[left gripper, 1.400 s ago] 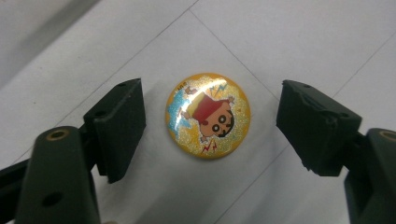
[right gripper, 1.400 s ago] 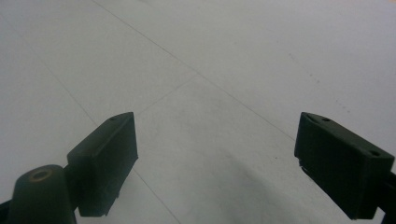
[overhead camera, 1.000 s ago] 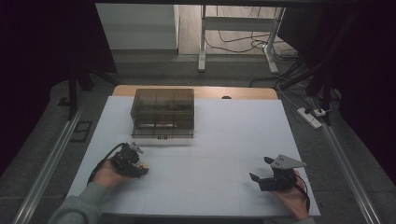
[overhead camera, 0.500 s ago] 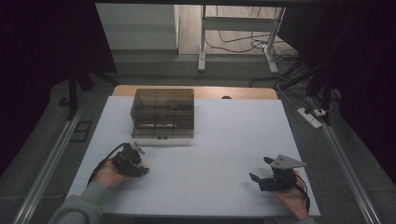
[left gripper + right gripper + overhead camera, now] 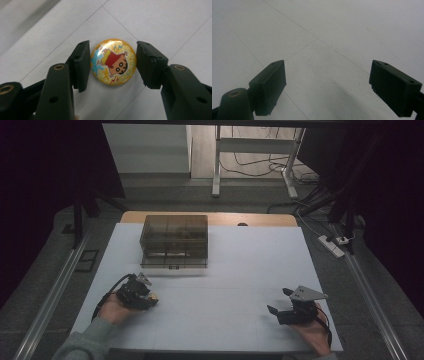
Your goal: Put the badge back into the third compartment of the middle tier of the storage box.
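Nothing on the table has shifted but the left gripper (image 5: 112, 62), whose jaws have just drawn in to pinch the cartoon badge (image 5: 113, 61) lying flat on the white table (image 5: 240, 270) (presumably to lift it), while the right gripper (image 5: 281, 301) rests with jaws apart.

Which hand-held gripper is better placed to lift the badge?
Left. The left hand-held gripper has its jaws on either side of the round cartoon badge; the right hand-held gripper is open over bare white table.
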{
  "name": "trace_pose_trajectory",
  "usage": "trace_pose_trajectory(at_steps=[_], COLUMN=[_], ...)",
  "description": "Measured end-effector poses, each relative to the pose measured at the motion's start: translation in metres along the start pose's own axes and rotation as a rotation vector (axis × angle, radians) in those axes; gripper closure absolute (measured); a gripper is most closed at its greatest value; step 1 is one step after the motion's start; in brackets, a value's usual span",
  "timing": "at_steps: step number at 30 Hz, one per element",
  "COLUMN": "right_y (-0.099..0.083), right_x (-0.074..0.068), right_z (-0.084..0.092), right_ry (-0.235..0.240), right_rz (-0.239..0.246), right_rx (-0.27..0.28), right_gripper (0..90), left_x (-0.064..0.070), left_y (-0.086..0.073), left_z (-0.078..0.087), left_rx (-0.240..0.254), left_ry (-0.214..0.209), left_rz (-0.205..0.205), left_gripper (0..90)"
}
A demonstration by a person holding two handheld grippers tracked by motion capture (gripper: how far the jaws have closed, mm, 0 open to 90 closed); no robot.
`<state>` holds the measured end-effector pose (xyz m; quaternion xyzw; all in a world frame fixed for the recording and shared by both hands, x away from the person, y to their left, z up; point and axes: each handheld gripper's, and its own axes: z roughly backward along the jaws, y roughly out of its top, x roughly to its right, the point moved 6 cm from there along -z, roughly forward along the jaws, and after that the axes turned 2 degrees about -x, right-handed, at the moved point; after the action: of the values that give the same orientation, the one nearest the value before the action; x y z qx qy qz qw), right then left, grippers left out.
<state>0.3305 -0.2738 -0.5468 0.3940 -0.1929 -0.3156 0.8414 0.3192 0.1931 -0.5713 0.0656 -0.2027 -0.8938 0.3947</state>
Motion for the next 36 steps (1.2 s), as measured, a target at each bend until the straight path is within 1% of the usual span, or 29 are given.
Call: trace_pose_trajectory(at_steps=[3, 6, 11, 17, 19, 23, 26, 27, 28, 30, 31, 32, 33, 36], right_y=[0.0, 0.0, 0.0, 0.0, 0.0, 0.0, 0.0, 0.0, 0.0, 0.0, 0.0, 0.001, 0.001, 0.001], right_x=[0.0, 0.0, 0.0, 0.0, 0.0, 0.001, 0.001, 0.001, 0.001, 0.001, 0.001, 0.001, 0.001, 0.0], right_z=[-0.001, 0.0, 0.0, 0.0, 0.0, 0.0, 0.0, 0.0, 0.0, 0.0, 0.0, 0.0, 0.0, 0.0], right_ry=[0.003, 0.0, -0.002, -0.003, -0.003, -0.004, -0.005, -0.005, -0.005, -0.005, -0.004, -0.004, -0.004, 0.0], right_rz=[-0.002, -0.002, -0.003, -0.003, -0.003, -0.002, -0.003, -0.003, -0.002, -0.002, -0.003, -0.002, -0.002, 0.001], right_rx=[0.006, 0.004, 0.005, 0.008, 0.008, 0.008, 0.009, 0.009, 0.009, 0.009, 0.01, 0.012, 0.012, 0.011], right_gripper=[13.5, 13.6, 13.6, 13.6, 13.6, 13.6, 13.6, 13.6, 13.6, 13.6, 13.6, 13.6, 13.6, 13.6], left_x=[0.0, -0.001, -0.002, -0.002, -0.002, 0.0, 0.001, 0.0, 0.0, 0.0, 0.001, 0.001, 0.002, 0.001], left_y=[-0.001, -0.002, -0.004, -0.004, -0.004, -0.004, -0.005, -0.005, -0.005, -0.006, -0.006, -0.006, -0.006, -0.005], left_z=[0.004, 0.008, 0.016, 0.024, 0.027, 0.028, 0.03, 0.033, 0.033, 0.036, 0.04, 0.04, 0.041, 0.044], left_rx=[0.028, 0.051, 0.102, 0.153, 0.181, 0.223, 0.259, 0.282, 0.282, 0.32, 0.36, 0.36, 0.372, 0.4], left_ry=[-0.011, -0.013, -0.025, -0.024, -0.018, -0.016, -0.017, -0.013, -0.013, -0.01, -0.016, -0.016, -0.016, 0.004], left_rz=[0.011, 0.022, 0.051, 0.068, 0.075, 0.082, 0.099, 0.109, 0.109, 0.122, 0.129, 0.129, 0.122, 0.116], left_gripper=[47.0, 47.0, 47.0, 47.0, 47.0, 47.0, 47.0, 47.0, 47.0, 47.0, 47.0, 46.9, 46.9, 46.9])
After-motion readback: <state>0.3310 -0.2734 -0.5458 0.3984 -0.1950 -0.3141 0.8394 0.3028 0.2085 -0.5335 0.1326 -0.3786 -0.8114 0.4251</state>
